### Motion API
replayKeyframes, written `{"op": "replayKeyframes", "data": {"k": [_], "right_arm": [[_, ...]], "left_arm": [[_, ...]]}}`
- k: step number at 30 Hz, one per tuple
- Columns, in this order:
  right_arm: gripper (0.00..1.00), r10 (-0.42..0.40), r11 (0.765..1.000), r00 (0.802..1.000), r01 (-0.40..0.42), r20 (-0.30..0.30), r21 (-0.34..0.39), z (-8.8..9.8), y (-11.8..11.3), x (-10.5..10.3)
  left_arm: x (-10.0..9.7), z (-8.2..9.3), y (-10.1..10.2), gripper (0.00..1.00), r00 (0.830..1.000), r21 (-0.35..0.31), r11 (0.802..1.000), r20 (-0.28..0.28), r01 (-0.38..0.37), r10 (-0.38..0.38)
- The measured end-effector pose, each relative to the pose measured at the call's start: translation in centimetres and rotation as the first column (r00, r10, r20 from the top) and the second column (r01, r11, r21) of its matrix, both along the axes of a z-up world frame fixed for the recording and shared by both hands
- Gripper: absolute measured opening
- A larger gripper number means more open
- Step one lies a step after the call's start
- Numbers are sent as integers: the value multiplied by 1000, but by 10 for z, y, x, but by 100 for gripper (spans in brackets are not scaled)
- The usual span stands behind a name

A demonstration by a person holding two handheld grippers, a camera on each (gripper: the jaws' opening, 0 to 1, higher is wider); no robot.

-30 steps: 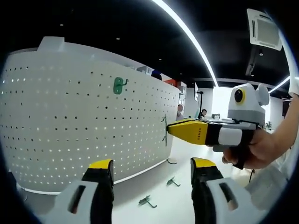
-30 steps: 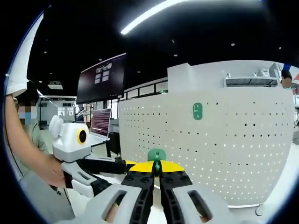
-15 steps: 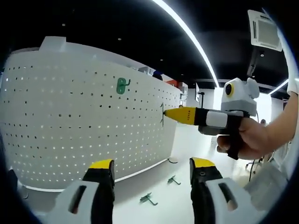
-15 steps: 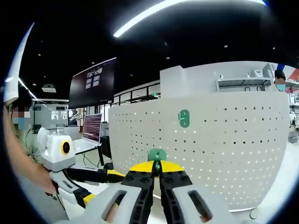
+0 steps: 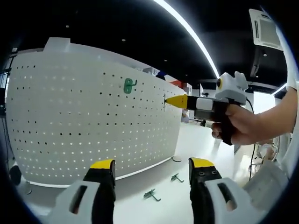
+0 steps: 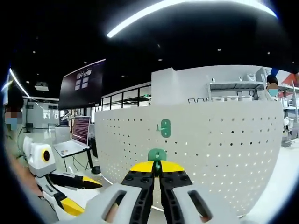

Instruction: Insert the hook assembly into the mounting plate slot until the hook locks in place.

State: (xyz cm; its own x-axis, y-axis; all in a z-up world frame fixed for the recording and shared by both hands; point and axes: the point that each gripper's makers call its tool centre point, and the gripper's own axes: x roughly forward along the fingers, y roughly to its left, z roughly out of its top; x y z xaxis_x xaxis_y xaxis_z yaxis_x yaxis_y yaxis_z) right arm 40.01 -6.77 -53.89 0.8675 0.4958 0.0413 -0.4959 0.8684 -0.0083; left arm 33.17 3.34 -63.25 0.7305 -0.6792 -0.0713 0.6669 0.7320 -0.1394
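Observation:
The white perforated mounting plate (image 5: 70,116) stands upright, with one green hook (image 5: 128,86) hanging high on it. My right gripper (image 5: 169,101), held by a hand, comes in from the right, level with the board's upper part. It is shut on a small green hook assembly (image 5: 165,101) close to the board's right side. In the right gripper view the held hook assembly (image 6: 157,155) sticks up between the shut jaws of my right gripper (image 6: 157,167), facing the plate (image 6: 219,149) below the mounted hook (image 6: 164,128). My left gripper (image 5: 152,164) is open and holds nothing.
Three loose green hooks lie on the white table in front of the board: a first loose hook (image 5: 152,194), a second loose hook (image 5: 176,177) and a third loose hook (image 5: 176,159). In the right gripper view a dark monitor (image 6: 83,85) and a laptop (image 6: 74,140) stand at the left, and shelves (image 6: 229,91) behind the plate.
The right gripper has risen with the hook assembly along the board's right side, to about the mounted hook's height. The left gripper stays open and low.

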Motion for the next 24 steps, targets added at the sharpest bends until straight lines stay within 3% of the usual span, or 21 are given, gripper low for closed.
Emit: {"op": "replayKeyframes", "data": {"k": [24], "right_arm": [[1,-101,995,993,102,57,-13,33,-22,44]], "left_arm": [[-8,4,30,64,997,4,997,29,-77,77]]}}
